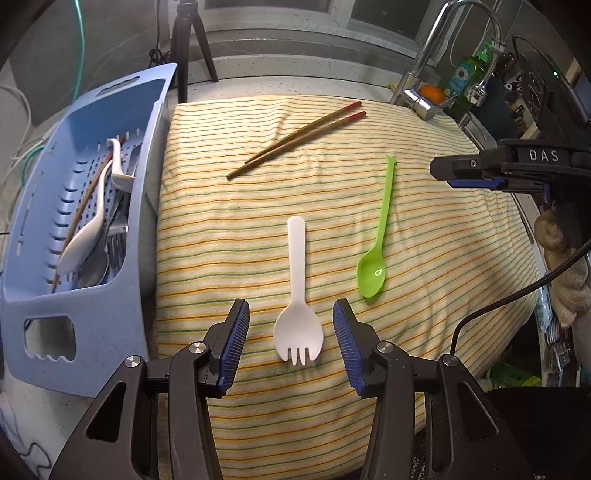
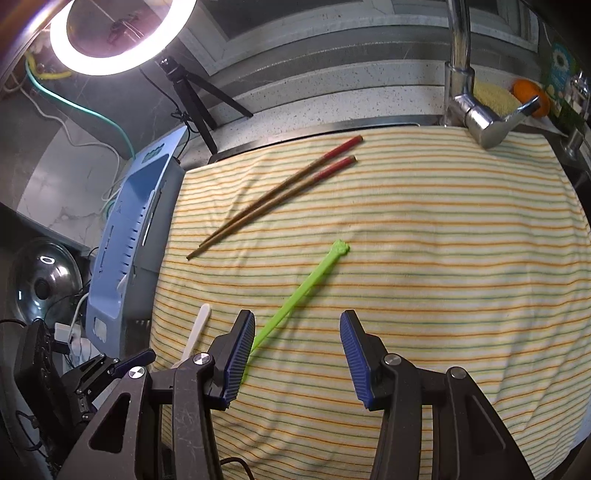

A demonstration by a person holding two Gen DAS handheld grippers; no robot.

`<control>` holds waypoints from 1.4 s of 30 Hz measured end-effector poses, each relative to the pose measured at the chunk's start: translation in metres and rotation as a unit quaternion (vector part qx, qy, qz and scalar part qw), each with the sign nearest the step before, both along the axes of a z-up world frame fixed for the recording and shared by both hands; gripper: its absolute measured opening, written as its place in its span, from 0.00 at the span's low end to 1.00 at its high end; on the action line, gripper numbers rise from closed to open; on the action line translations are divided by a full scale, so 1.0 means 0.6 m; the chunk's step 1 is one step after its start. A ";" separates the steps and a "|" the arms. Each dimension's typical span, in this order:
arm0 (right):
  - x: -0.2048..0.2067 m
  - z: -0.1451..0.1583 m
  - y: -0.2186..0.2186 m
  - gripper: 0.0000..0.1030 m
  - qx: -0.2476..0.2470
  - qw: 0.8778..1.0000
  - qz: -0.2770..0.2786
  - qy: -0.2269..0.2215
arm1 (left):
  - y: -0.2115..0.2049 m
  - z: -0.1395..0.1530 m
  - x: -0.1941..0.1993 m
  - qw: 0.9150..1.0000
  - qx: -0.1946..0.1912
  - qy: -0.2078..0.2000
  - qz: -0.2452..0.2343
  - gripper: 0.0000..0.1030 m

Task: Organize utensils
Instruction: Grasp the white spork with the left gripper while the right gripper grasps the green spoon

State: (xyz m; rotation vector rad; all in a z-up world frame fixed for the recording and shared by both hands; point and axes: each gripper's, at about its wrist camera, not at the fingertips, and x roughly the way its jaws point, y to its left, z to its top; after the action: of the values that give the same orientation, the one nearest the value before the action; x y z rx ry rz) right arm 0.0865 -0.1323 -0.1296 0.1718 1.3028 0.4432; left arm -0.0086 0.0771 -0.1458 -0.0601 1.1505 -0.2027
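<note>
Utensils loose on yellow cloth with orange and green stripes (image 1: 424, 229), spread over the tabletop. White plastic spork (image 1: 297, 295) lies near edge, centre, tines pointing near, handle pointing far. Left tongs (image 1: 291, 343) straddle its head, jaws apart, blue ribbed pads (image 1: 236, 343) on either side, not touching it; gap visible both sides. Lime green plastic spoon (image 1: 376, 236) lies just right of spork, bowl near, long thin handle running far, slightly tilted right. Pair of brown wooden chopsticks with red ends (image 1: 299, 138) lies further back, diagonal, red ends far right, thin tips near left, the two sticks almost touching.

Right tongs (image 2: 297, 354) jaws apart, nothing clamped. In right wrist view green spoon's handle (image 2: 306, 284) runs down behind left pad; bowl hidden, contact cannot be told. Spork handle tip (image 2: 201, 317) shows left of that pad. Right tongs' black body (image 1: 517, 166) seen in left wrist view at right edge, above cloth, apart from spoon.

Light blue perforated plastic basket (image 1: 92, 306) sits left of cloth, touching its edge. Inside it: white ceramic soup spoons (image 1: 88, 236), a brown chopstick, metal cutlery, piled together. Chrome tap (image 1: 439, 48) stands far right behind cloth; orange fruit (image 2: 532, 96) and green bottle (image 1: 469, 74) beside it. Black tripod (image 1: 188, 48) far left behind basket, lit ring light (image 2: 122, 33) above it.
</note>
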 end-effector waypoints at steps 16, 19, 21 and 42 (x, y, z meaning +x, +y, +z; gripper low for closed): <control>0.006 -0.035 0.033 0.43 0.017 0.999 -0.003 0.045 | 0.007 -0.014 0.020 1.000 0.007 0.003 -0.011 0.44; 0.006 -0.048 0.034 0.43 0.020 0.998 -0.013 0.061 | 0.008 -0.017 0.023 1.000 0.000 0.007 -0.014 0.44; 0.007 -0.056 0.032 0.43 0.026 0.997 -0.023 0.073 | 0.007 -0.020 0.024 1.000 0.000 0.009 -0.016 0.44; 0.016 -0.085 0.109 0.20 -0.049 0.998 0.014 0.046 | -0.021 -0.051 0.058 0.999 0.007 0.011 -0.050 0.12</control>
State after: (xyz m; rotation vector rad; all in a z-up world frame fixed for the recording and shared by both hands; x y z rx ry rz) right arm 0.0962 -0.0668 -0.1807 0.0930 1.4155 0.3975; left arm 0.0264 0.0647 -0.1766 0.0081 1.1776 -0.2837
